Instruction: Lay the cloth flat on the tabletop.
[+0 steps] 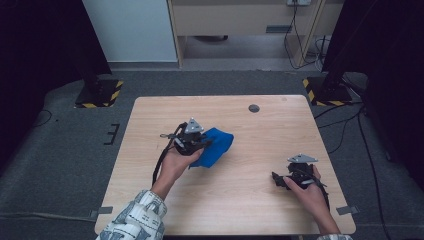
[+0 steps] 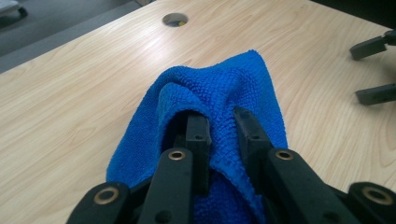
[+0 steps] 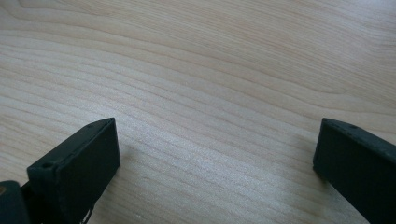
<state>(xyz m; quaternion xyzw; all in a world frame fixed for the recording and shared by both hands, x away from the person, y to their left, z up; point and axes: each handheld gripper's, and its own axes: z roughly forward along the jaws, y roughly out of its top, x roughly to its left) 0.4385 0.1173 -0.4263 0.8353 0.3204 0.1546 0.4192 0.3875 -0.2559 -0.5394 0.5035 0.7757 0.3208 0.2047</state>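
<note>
Plainly, the left gripper (image 2: pixel 222 123) has its jaws clamped on a fold of the blue cloth (image 2: pixel 219 84), the terry fabric bunched up between them and draped over one jaw. From the high view the cloth (image 1: pixel 216 145) sits near the middle of the wooden tabletop (image 1: pixel 260 135), just beside the left hand (image 1: pixel 174 164). The right gripper (image 1: pixel 278 179) rests low near the tabletop's right edge, well apart from the cloth, its jaws spread wide over bare wood with nothing between them. No writing or label can be read on the cloth or the grippers.
</note>
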